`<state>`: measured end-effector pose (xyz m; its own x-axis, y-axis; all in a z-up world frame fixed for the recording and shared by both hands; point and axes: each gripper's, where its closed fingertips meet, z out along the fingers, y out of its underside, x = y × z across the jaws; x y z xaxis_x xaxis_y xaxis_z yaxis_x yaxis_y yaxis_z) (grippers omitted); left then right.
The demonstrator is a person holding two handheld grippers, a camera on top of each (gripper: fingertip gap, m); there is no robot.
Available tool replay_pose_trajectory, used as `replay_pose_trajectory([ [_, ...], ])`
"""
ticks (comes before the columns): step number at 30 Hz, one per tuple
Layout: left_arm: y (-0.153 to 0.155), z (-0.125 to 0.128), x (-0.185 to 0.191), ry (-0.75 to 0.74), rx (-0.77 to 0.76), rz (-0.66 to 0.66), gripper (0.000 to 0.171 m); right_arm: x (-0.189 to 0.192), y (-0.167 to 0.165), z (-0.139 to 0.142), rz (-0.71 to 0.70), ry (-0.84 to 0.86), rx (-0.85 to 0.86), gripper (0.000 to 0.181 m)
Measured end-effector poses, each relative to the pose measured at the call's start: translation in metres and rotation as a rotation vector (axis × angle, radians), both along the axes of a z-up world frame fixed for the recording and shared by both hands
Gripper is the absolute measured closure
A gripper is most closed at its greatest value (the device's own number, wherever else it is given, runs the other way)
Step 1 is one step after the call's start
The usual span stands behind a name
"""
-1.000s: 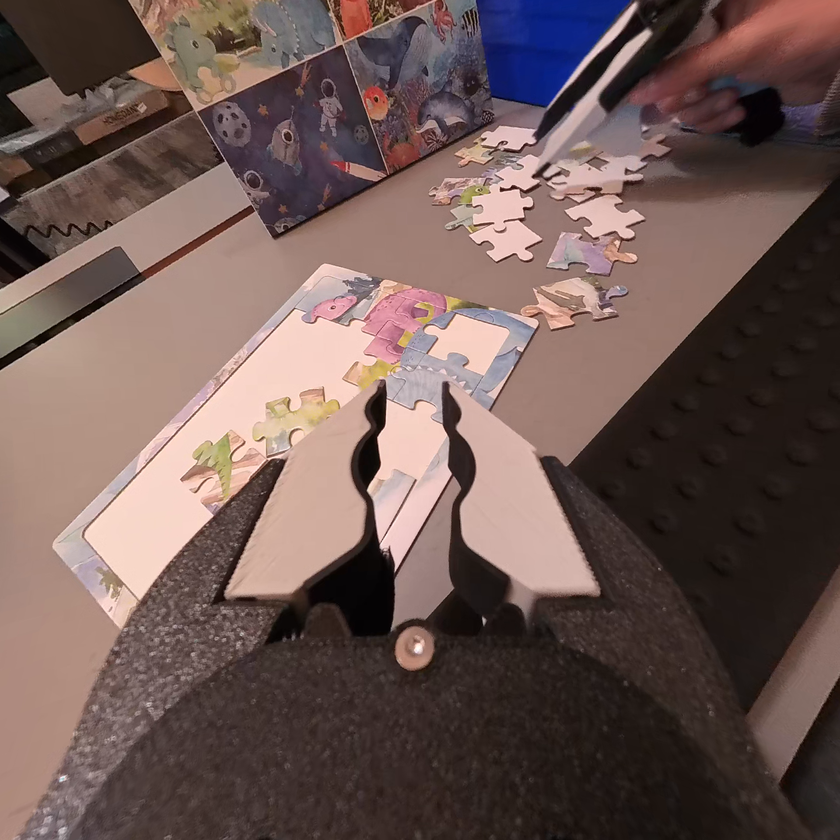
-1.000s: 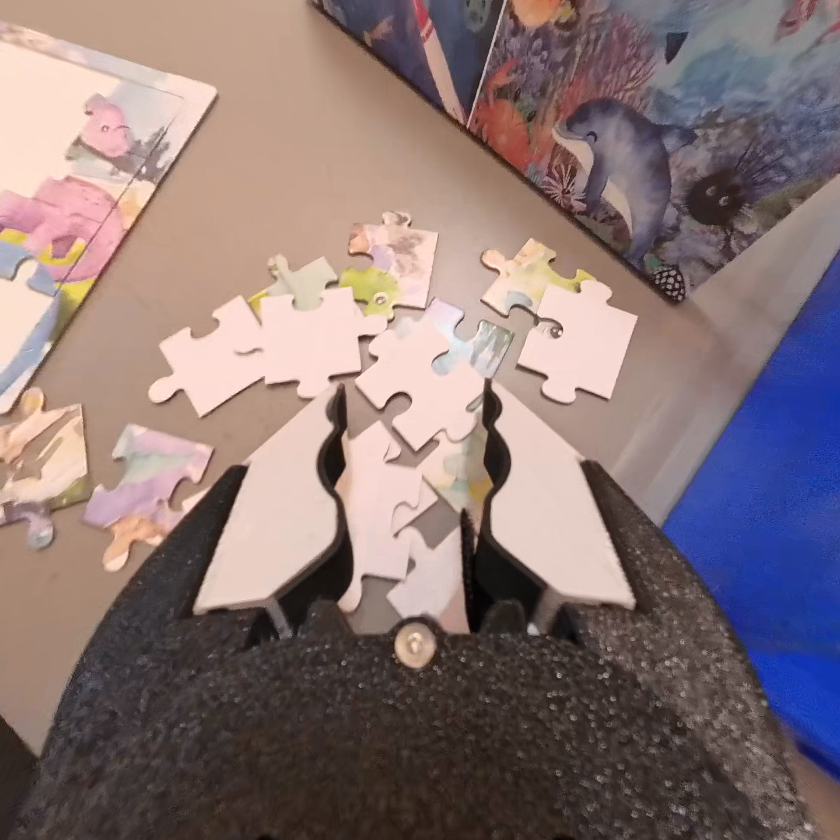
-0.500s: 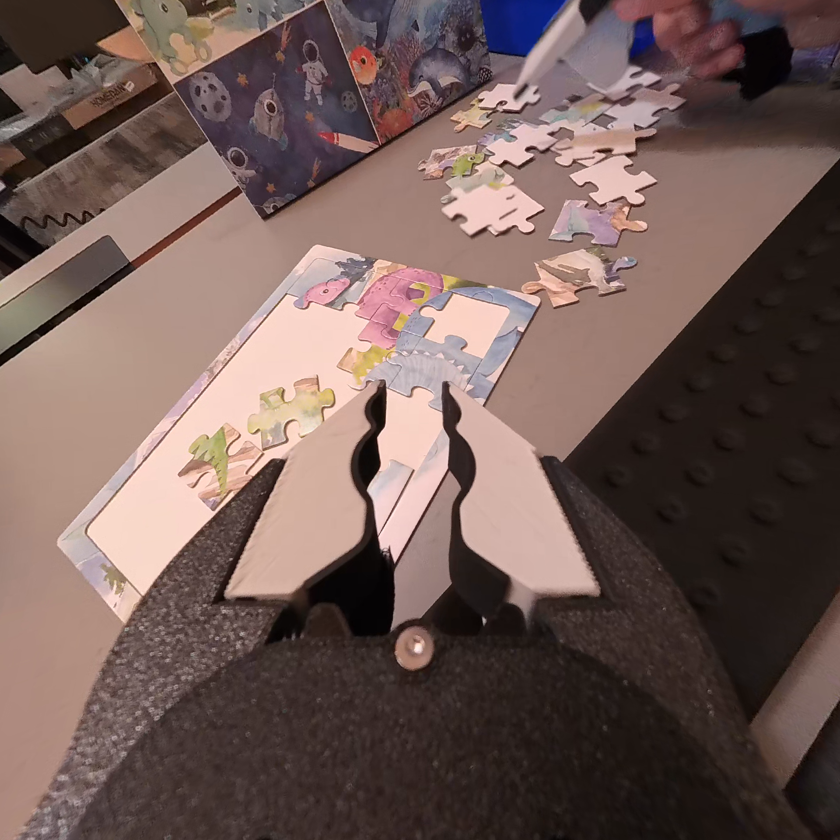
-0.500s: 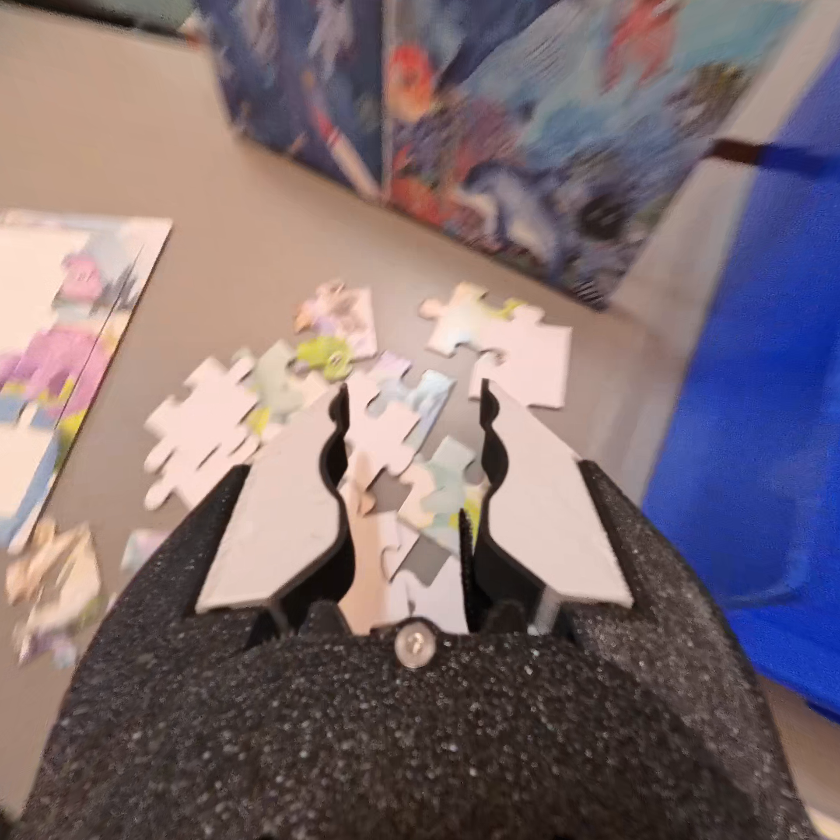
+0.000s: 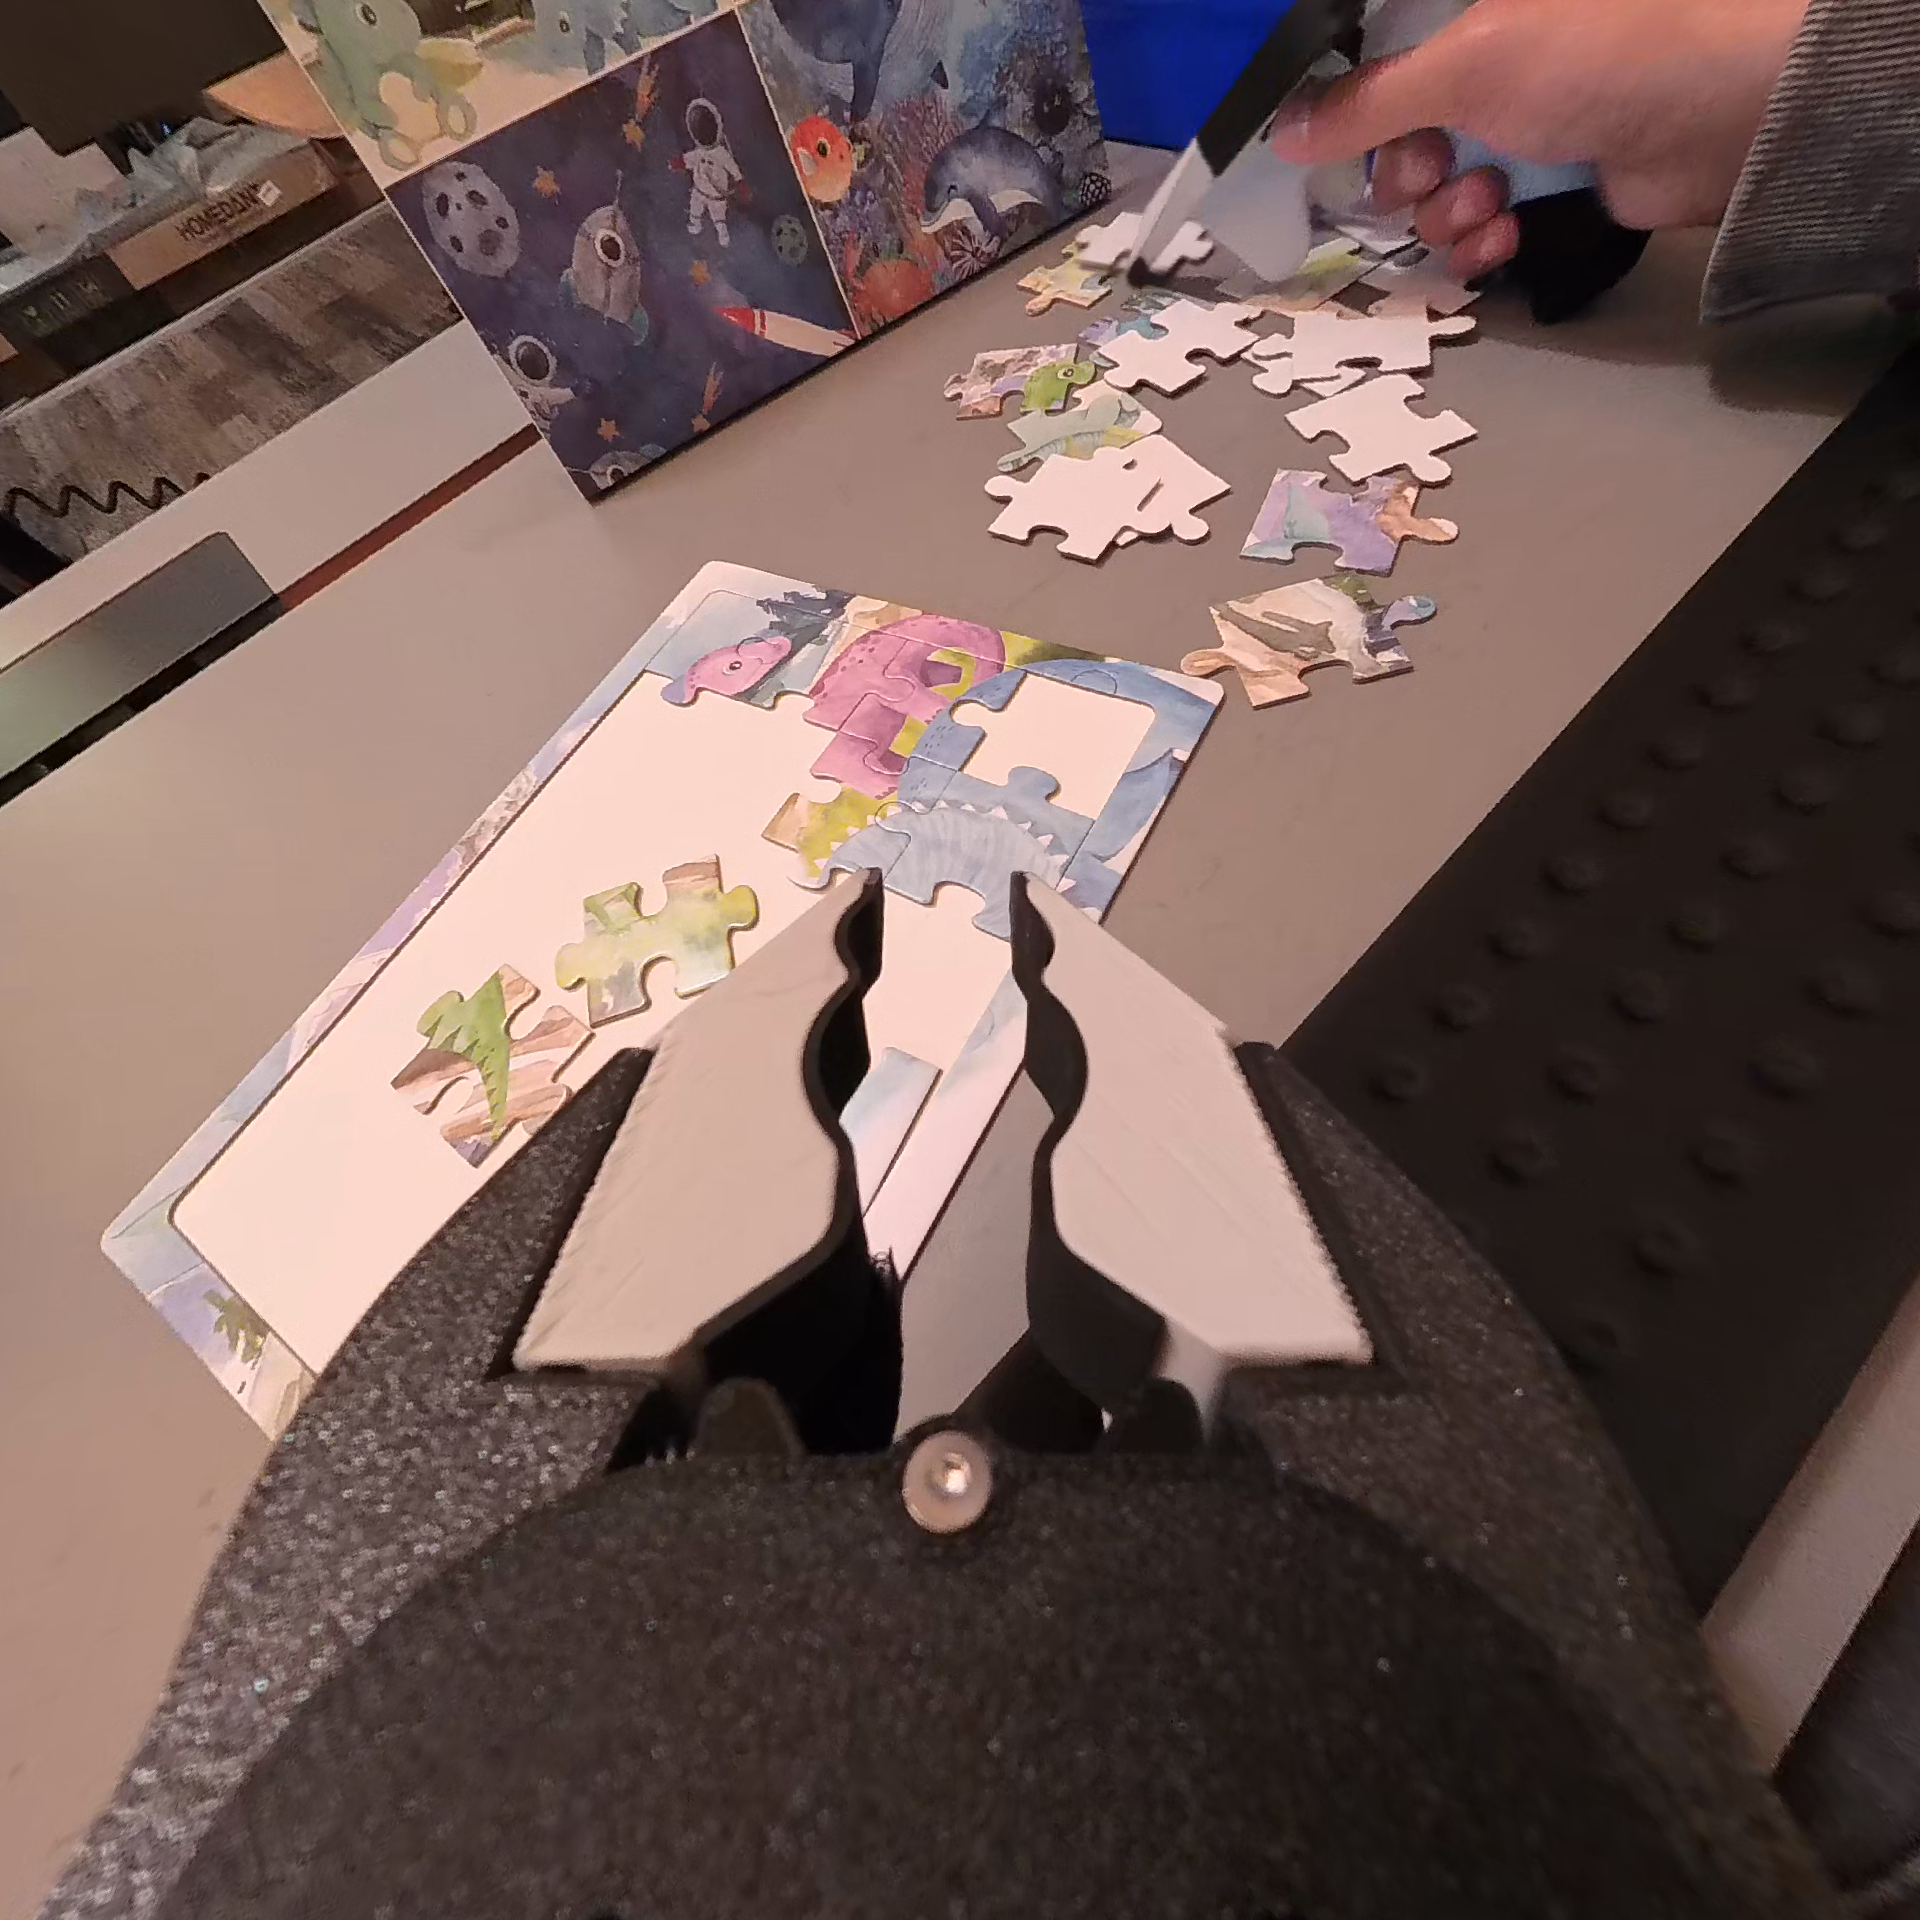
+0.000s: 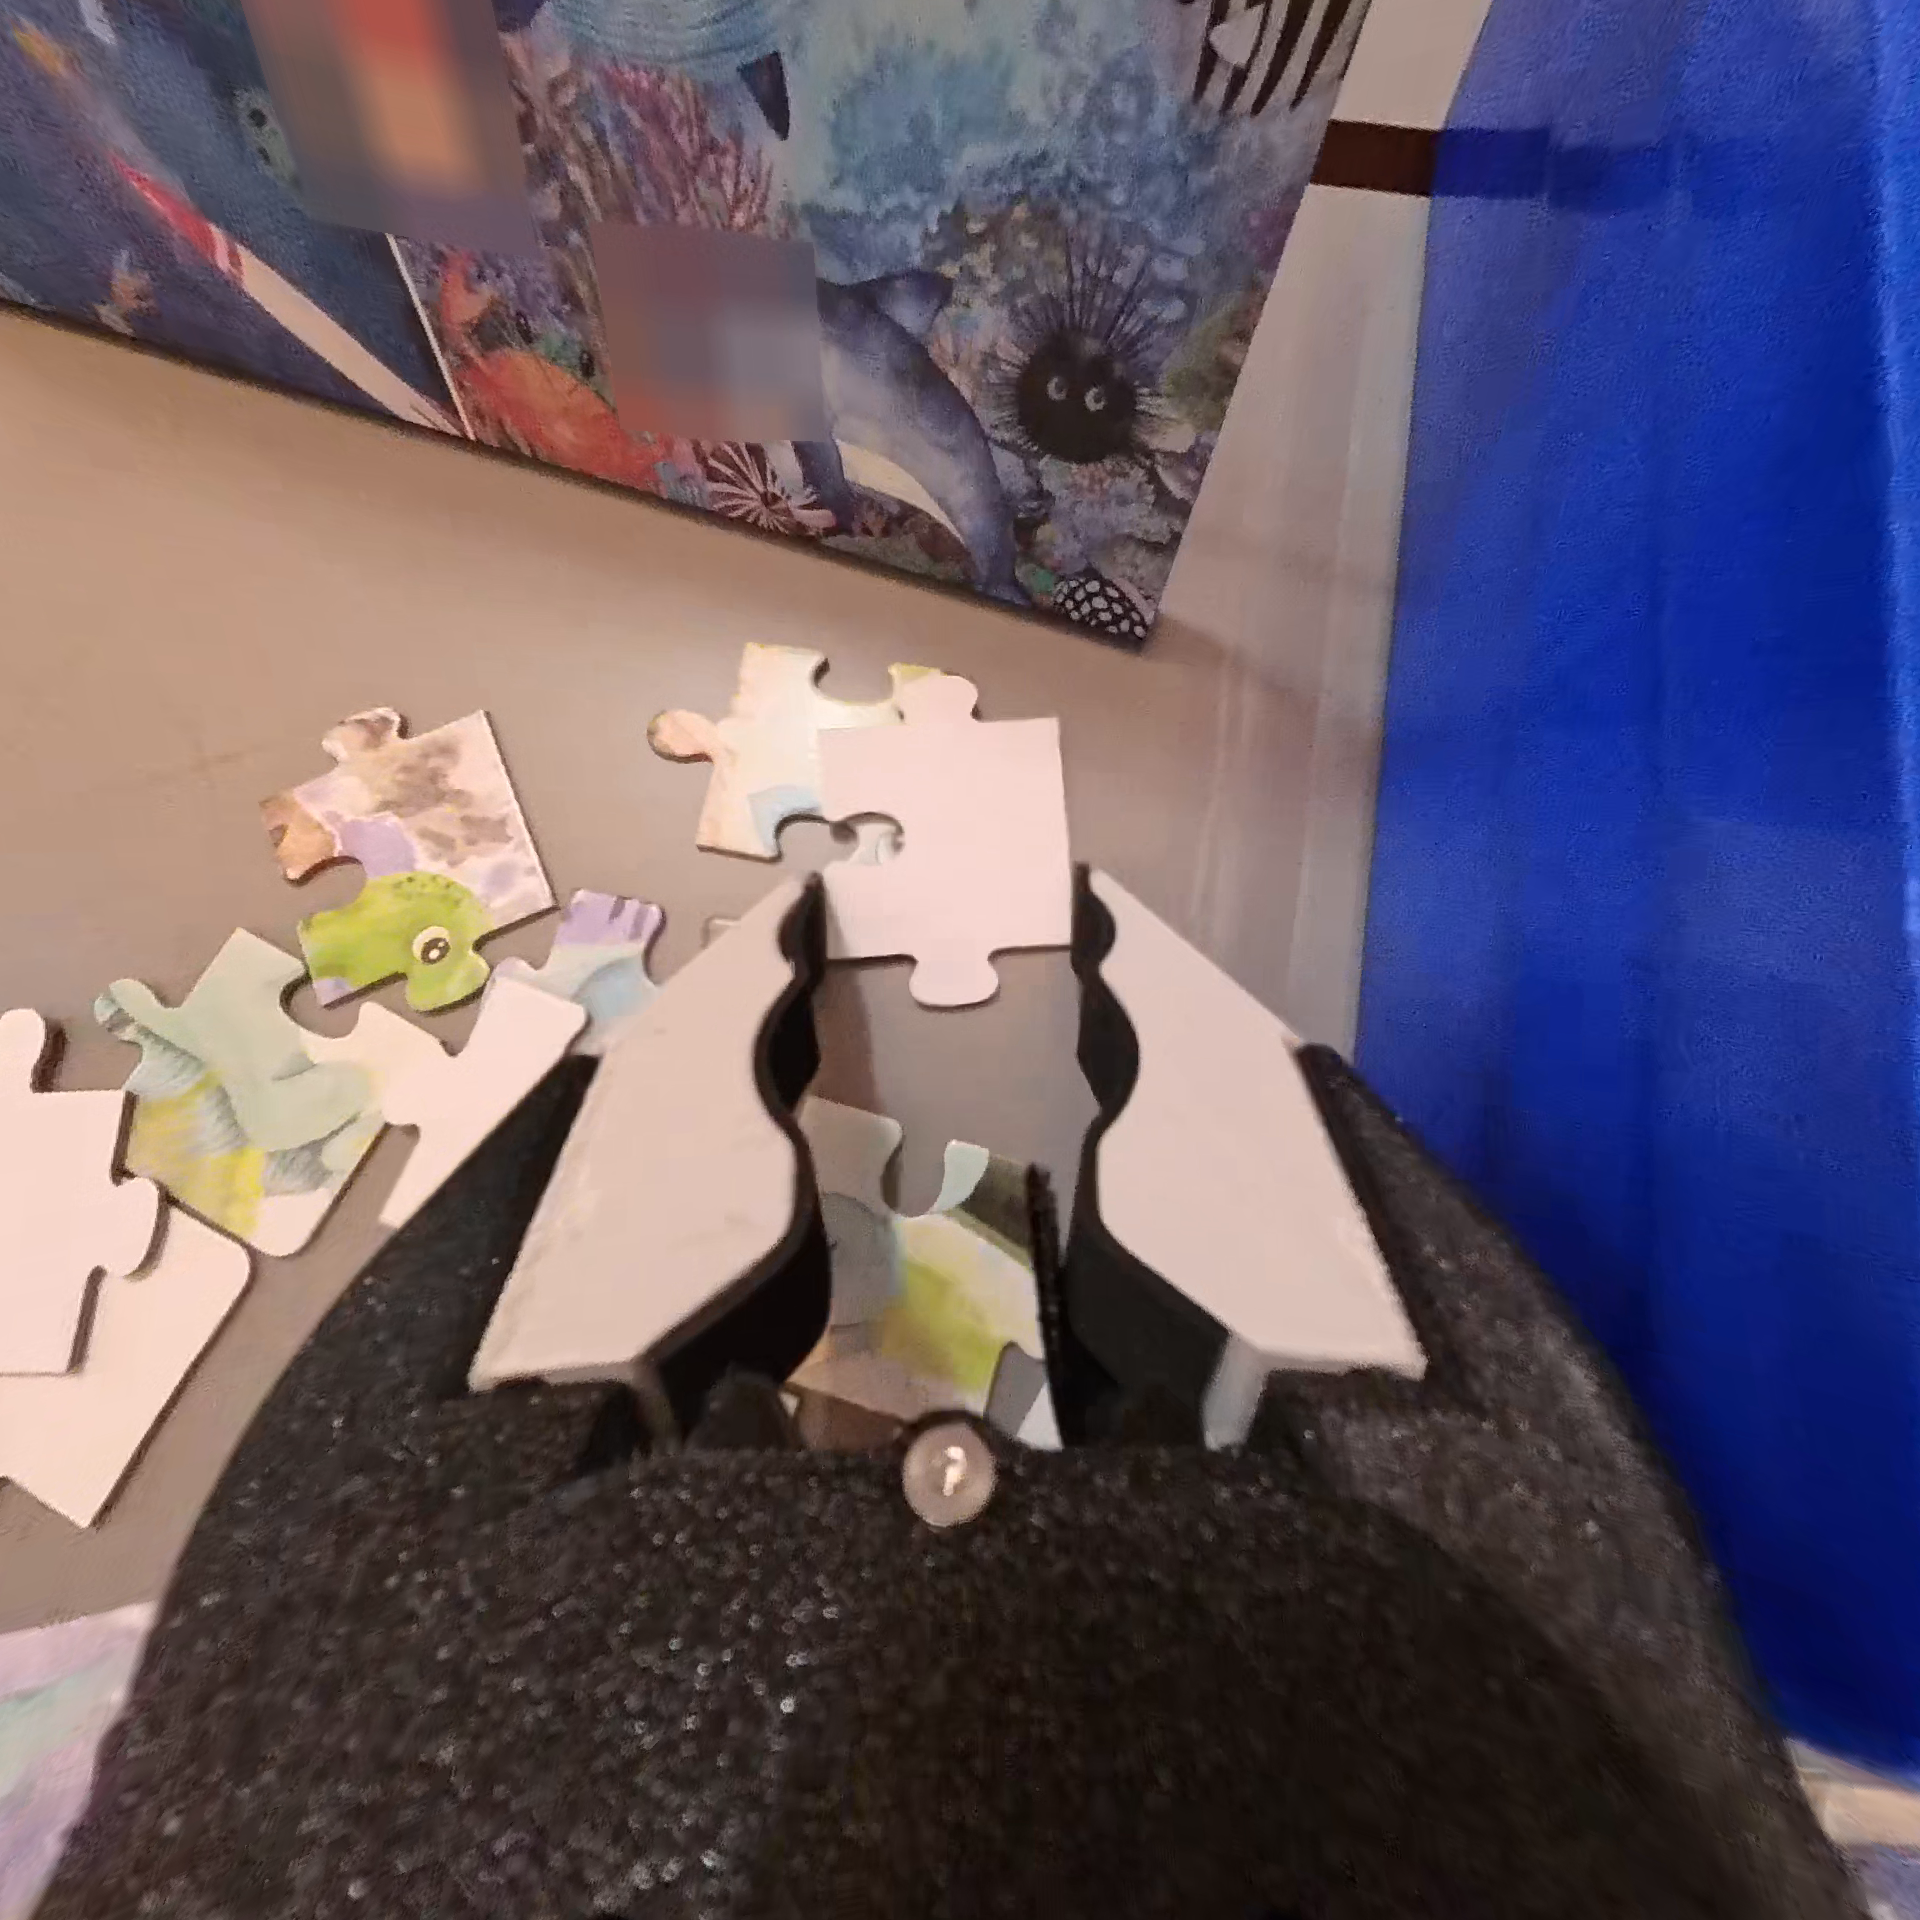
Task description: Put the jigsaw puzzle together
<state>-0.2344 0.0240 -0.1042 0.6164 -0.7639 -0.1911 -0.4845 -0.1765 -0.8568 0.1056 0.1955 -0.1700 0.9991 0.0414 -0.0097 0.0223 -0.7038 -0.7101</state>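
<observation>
Your left hand-held gripper hangs spread and empty above the near right part of the puzzle tray, its tips over the blue dinosaur pieces already seated there. The tray lies flat on the grey surface, its far right corner filled, and its white middle mostly bare apart from two loose green pieces lying in it. To the tray's right, a narrow strip of bare surface runs up to the edge of a black studded mat. To its left the surface is open and wide.

Your right hand-held gripper is spread over the far end of the loose pieces, nothing between its fingers. A white face-down piece lies just past the tips, overlapping a pale printed piece; another printed piece lies on the surface below the jaws. Whether the tips touch the white piece cannot be told. The picture box stands close behind these pieces, and a blue bin wall rises just to the right, so room is tight there. The rest of the loose pieces spread toward the tray, several overlapping.
</observation>
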Motion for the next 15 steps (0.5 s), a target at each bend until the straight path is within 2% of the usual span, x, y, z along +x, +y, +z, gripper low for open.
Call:
replay_pose_trajectory([
  [4, 0.0, 0.0, 0.0, 0.01, 0.011, 0.003, 0.147, -0.006, -0.011, 0.002, 0.041, 0.022, -0.018, 0.134],
  [7, 0.001, 0.01, -0.002, -0.059, 0.0, 0.002, 0.147, -0.032, -0.031, 0.021, 0.13, 0.139, 0.0, 0.134],
  [8, 0.001, 0.017, -0.002, -0.1, -0.018, -0.01, 0.147, -0.053, -0.04, 0.037, 0.202, 0.245, 0.034, 0.134],
  [10, -0.003, 0.038, 0.0, -0.206, -0.051, -0.073, 0.143, -0.121, -0.071, 0.084, 0.476, 0.642, 0.047, 0.135],
  [11, -0.006, 0.053, 0.001, -0.266, -0.049, -0.121, 0.14, -0.154, -0.099, 0.11, 0.645, 0.871, -0.02, 0.135],
  [13, -0.015, 0.079, 0.005, -0.364, -0.067, -0.241, 0.133, -0.197, -0.153, 0.168, 0.967, 1.258, -0.105, 0.135],
  [14, -0.021, 0.088, 0.007, -0.395, -0.103, -0.305, 0.124, -0.211, -0.172, 0.188, 1.081, 1.389, -0.111, 0.135],
  [15, -0.023, 0.097, 0.009, -0.426, -0.135, -0.349, 0.12, -0.224, -0.185, 0.192, 1.142, 1.466, -0.176, 0.135],
])
